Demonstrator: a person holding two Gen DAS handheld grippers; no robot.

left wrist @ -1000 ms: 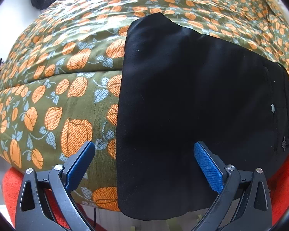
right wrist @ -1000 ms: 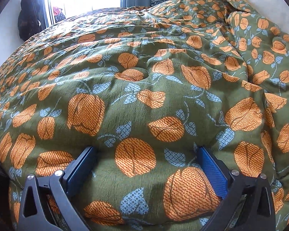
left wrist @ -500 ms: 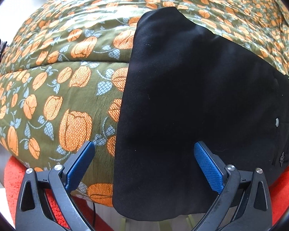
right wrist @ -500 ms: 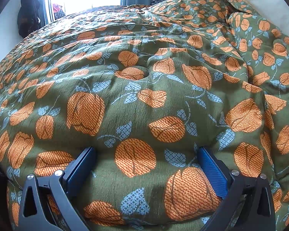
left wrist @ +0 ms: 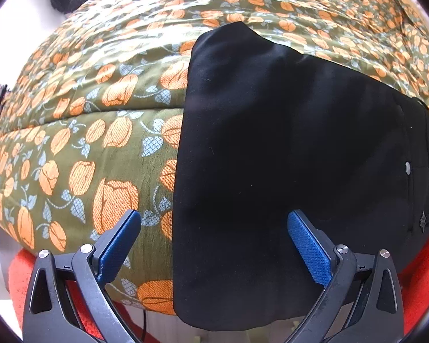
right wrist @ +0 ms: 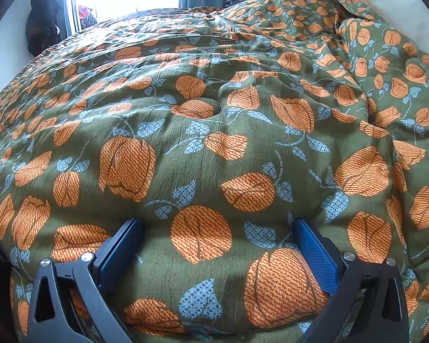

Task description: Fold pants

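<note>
Right then, my left gripper point(left wrist: 214, 244) hung with its blue pads spread wide and nothing between them, and the black pants point(left wrist: 286, 148) lay straight ahead of it, flat on the flowered quilt point(left wrist: 94, 131) and already doubled into a broad panel. Its near end spilled over the bed's edge just beyond my right-hand pad, while the waistband with its small button sat far off to the right. My right gripper point(right wrist: 214, 243) was likewise spread and empty, its pads pressing into bare quilt, with no pants ahead of it at all.

I judged the cloth soft, light and limp, likely to sag and slide on itself once lifted, so a pinch through every layer at a corner or hem would serve better than a grab mid-panel. The overhanging near edge looked the easiest hold for my left. How many layers lay there I couldn't tell, as the black fabric swallowed its own seams and creases.
</note>
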